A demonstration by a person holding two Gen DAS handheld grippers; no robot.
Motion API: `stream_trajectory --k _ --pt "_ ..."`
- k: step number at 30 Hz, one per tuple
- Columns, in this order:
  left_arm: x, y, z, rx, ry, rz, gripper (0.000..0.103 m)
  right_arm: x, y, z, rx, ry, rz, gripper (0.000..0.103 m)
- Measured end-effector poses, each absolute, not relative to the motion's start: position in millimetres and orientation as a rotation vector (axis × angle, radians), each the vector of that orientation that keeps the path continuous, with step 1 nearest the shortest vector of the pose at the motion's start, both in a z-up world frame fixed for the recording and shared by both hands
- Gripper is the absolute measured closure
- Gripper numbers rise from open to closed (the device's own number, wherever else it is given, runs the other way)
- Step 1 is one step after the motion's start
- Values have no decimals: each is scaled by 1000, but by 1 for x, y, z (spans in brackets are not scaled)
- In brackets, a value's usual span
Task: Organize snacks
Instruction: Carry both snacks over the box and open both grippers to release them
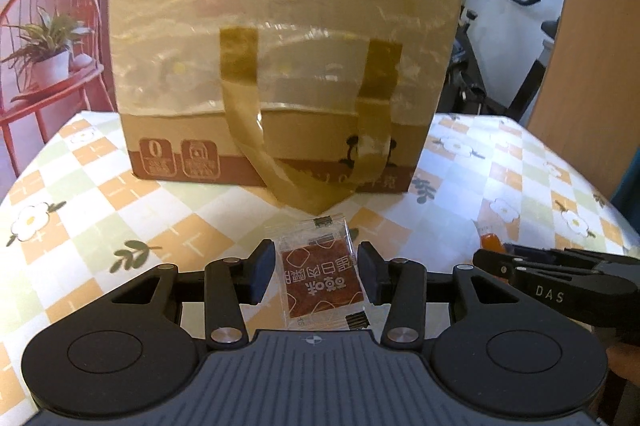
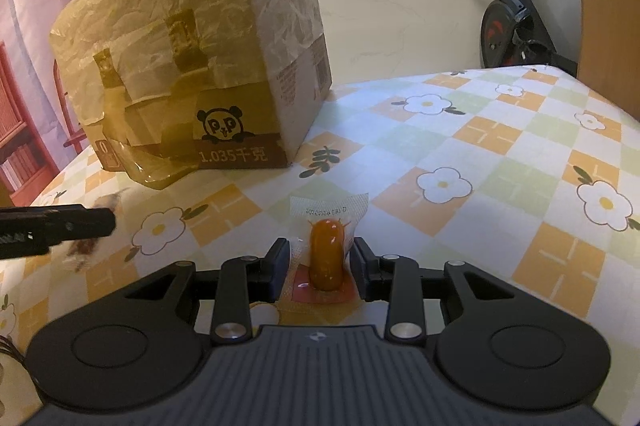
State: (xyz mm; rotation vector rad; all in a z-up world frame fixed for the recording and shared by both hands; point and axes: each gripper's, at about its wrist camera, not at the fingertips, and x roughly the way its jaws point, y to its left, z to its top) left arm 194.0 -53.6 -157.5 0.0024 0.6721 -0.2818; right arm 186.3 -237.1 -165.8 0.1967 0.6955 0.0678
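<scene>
My left gripper [image 1: 316, 266] is shut on a clear snack packet [image 1: 320, 282] with a brown square and white print, and holds it just above the checked tablecloth [image 1: 120, 209]. Straight ahead stands a cardboard box [image 1: 280, 45] lined with a yellowish plastic bag whose handles hang down its front. My right gripper [image 2: 320, 258] is shut on a clear packet with an orange sausage-shaped snack [image 2: 326, 254], low over the table. The box [image 2: 192, 37] stands to its far left. Each gripper shows at the edge of the other's view: the right gripper [image 1: 500, 262], the left gripper [image 2: 104, 222].
A red wire chair [image 1: 24, 25] with a potted plant [image 1: 48, 53] stands left of the table. An exercise bike [image 2: 516, 21] stands by the far wall, next to a wooden panel [image 2: 608, 5]. The flowered tablecloth [image 2: 480, 145] runs right of the box.
</scene>
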Motion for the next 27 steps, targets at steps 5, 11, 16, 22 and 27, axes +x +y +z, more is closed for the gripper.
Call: stream_trajectory --k 5,11,16,22,27 --pt "195 -46 -132 3 606 -302 55 183 -238 -159 194 686 57 67" --pt "204 -39 -82 6 493 -350 55 185 -239 -123 196 605 72 67" --pt "217 -32 -40 16 399 -378 55 200 -237 -71 179 472 114 67" --pt "254 -39 -2 -12 343 -439 55 233 -229 -14 142 346 169 67" --pt "283 -56 18 -5 316 -485 55 267 -220 13 125 292 194 67"
